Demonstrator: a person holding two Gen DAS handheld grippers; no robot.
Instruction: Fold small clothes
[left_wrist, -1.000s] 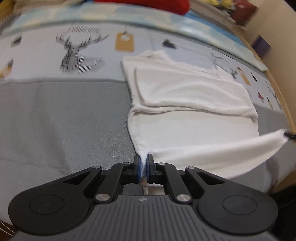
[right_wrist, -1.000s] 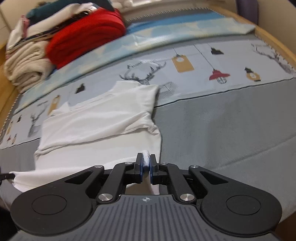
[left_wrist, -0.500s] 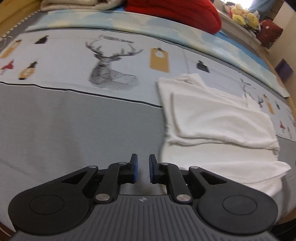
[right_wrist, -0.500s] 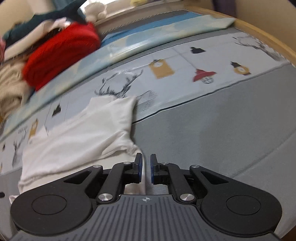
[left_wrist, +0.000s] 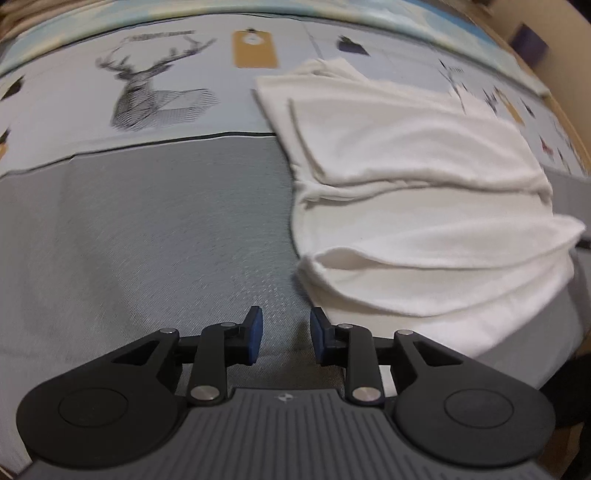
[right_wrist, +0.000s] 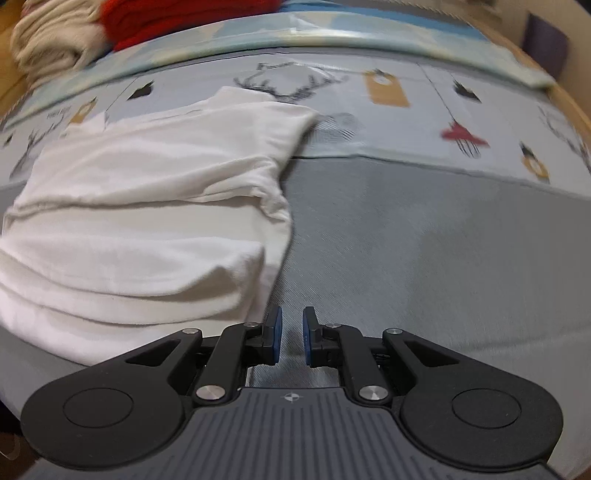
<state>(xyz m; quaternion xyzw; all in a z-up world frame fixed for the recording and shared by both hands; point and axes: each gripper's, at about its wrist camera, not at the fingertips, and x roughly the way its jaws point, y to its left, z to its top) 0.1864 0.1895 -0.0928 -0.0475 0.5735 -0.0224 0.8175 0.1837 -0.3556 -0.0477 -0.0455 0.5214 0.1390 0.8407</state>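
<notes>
A small white garment (left_wrist: 417, 206) lies on the bedspread, sleeves folded in and its near hem doubled up into a loose fold. It fills the right half of the left wrist view and the left half of the right wrist view (right_wrist: 140, 221). My left gripper (left_wrist: 284, 338) is open and empty over grey cloth, just left of the garment's near left corner. My right gripper (right_wrist: 290, 338) is open a little and empty, just right of the garment's near right corner.
The bedspread (left_wrist: 147, 240) is grey near me and pale with deer and tag prints farther off. A stack of red (right_wrist: 177, 14) and cream (right_wrist: 51, 40) folded textiles sits at the far left in the right wrist view. The wooden bed edge (right_wrist: 569, 99) runs along the right.
Both grippers were shut on the garment's near hem a second ago. They have let go and opened, and the hem now lies folded up on the garment. Both grippers have drawn back slightly.
</notes>
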